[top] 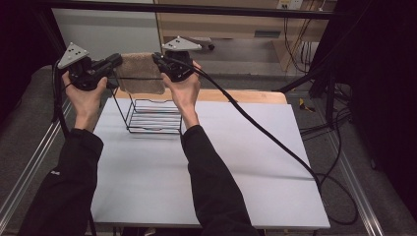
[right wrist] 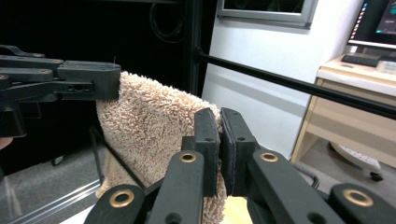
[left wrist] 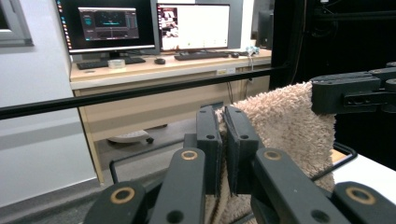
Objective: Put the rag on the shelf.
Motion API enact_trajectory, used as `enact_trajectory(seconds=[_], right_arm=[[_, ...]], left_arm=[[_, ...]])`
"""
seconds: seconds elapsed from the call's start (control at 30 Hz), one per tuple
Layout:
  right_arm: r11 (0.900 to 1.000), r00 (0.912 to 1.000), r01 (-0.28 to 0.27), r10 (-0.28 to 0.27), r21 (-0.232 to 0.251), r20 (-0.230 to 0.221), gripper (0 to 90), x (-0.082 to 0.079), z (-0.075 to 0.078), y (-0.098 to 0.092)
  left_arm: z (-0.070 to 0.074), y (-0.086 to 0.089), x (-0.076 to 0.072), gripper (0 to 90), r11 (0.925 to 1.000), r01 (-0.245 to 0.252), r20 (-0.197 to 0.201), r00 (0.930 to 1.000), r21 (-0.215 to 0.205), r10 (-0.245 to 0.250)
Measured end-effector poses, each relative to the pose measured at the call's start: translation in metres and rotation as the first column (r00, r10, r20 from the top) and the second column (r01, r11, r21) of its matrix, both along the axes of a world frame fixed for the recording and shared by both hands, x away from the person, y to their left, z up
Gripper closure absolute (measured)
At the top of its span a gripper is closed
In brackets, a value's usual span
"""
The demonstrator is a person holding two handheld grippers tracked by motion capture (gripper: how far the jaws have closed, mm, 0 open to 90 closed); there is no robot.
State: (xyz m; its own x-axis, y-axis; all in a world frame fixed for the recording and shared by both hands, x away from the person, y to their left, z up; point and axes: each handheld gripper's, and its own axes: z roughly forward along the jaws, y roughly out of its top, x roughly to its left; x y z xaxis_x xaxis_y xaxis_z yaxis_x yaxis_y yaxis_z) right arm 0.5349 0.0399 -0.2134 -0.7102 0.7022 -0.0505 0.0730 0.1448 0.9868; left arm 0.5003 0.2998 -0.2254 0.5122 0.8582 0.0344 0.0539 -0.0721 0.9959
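A beige fluffy towel (top: pixel 141 73) hangs stretched between my two grippers above a black wire rack (top: pixel 152 116) at the back of the white table. My left gripper (top: pixel 117 63) is shut on the towel's left top corner, and my right gripper (top: pixel 157 60) is shut on its right top corner. In the left gripper view the jaws of the left gripper (left wrist: pixel 223 140) pinch the towel (left wrist: pixel 285 126), with the other gripper (left wrist: pixel 348 93) at the right. In the right gripper view the right gripper (right wrist: pixel 220 140) clamps the towel (right wrist: pixel 149 135), and the other gripper (right wrist: pixel 70 81) holds its far corner.
The white table (top: pixel 221 162) carries the rack near its back left. A black cable (top: pixel 265 132) trails from the right gripper across the table to the right. A black frame bar (top: pixel 196 10) runs across behind. A desk with monitors (left wrist: pixel 149 28) stands beyond.
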Motion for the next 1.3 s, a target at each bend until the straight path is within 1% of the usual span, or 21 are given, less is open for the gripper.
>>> enact_trajectory(seconds=[0.1,0.17,0.33,0.37,0.4,0.5,0.57,0.6,0.67,0.8,0.83,0.9,1.0,1.1,1.23,1.3], right_arm=[[1.0,1.0,-0.008,0.008,-0.002,0.001,86.3,-0.003,-0.005,-0.002],[1.0,0.9998,-0.017,0.017,0.005,0.001,86.3,-0.005,-0.007,-0.004],[0.999,0.9991,-0.04,0.04,0.003,0.016,86.2,-0.011,-0.007,-0.003],[0.999,0.9988,-0.045,0.045,0.0,0.02,86.2,-0.012,-0.007,-0.003],[0.999,0.9985,-0.051,0.051,-0.001,0.021,86.2,-0.014,-0.007,-0.003],[0.998,0.9977,-0.063,0.064,-0.012,0.022,86.1,-0.018,-0.007,-0.002],[0.997,0.9974,-0.071,0.071,-0.014,0.01,86.1,-0.02,-0.008,-0.002],[0.997,0.9971,-0.075,0.075,-0.018,0.011,86.0,-0.021,-0.009,-0.002],[0.996,0.9962,-0.087,0.087,-0.026,-0.002,86.0,-0.024,-0.01,-0.002],[0.994,0.9953,-0.096,0.095,-0.058,-0.02,85.9,-0.029,-0.012,-0.001],[0.993,0.9948,-0.1,0.098,-0.064,-0.028,85.9,-0.03,-0.013,-0.001],[0.992,0.9937,-0.106,0.102,-0.073,-0.046,85.9,-0.031,-0.015,-0.001],[0.989,0.9909,-0.122,0.117,-0.078,-0.066,85.7,-0.032,-0.019,-0.003],[0.987,0.9892,-0.133,0.127,-0.085,-0.074,85.7,-0.032,-0.023,-0.003],[0.985,0.988,-0.142,0.135,-0.099,-0.075,85.6,-0.032,-0.027,-0.003],[0.984,0.9876,-0.145,0.137,-0.104,-0.077,85.6,-0.032,-0.027,-0.003]], left_arm=[[-0.004,-0.001,-0.004,85.1,1.0,0.007,0.008,0.9999,0.001,-0.007],[-0.005,0.0,-0.006,85.1,0.9999,0.013,0.009,0.9999,0.001,-0.013],[-0.006,0.004,-0.014,85.1,0.9998,0.022,0.015,0.9996,0.001,-0.022],[-0.007,0.005,-0.015,85.1,0.9997,0.025,0.02,0.9995,-0.008,-0.024],[-0.008,0.006,-0.017,85.1,0.9995,0.029,0.019,0.9994,-0.007,-0.029],[-0.012,0.008,-0.02,85.0,0.9994,0.034,0.011,0.9994,-0.004,-0.034],[-0.015,0.01,-0.022,84.9,0.999,0.043,0.003,0.9991,-0.01,-0.043],[-0.016,0.01,-0.024,84.8,0.9988,0.047,0.002,0.9989,-0.014,-0.047],[-0.018,0.012,-0.027,84.6,0.9984,0.055,-0.003,0.9985,-0.012,-0.055],[-0.023,0.012,-0.029,84.1,0.9982,0.06,-0.033,0.9977,-0.003,-0.06],[-0.023,0.011,-0.03,83.9,0.9982,0.059,-0.037,0.9976,0.007,-0.059],[-0.025,0.01,-0.033,83.4,0.9982,0.055,-0.04,0.9977,0.023,-0.054],[-0.028,0.009,-0.035,82.6,0.9977,0.061,-0.063,0.9963,0.029,-0.059],[-0.03,0.009,-0.036,81.8,0.9977,0.06,-0.077,0.9954,0.032,-0.057],[-0.029,0.01,-0.038,79.1,0.9974,0.063,-0.103,0.9929,0.035,-0.059],[-0.024,0.012,-0.04,77.8,0.9975,0.059,-0.101,0.9934,0.038,-0.055]])
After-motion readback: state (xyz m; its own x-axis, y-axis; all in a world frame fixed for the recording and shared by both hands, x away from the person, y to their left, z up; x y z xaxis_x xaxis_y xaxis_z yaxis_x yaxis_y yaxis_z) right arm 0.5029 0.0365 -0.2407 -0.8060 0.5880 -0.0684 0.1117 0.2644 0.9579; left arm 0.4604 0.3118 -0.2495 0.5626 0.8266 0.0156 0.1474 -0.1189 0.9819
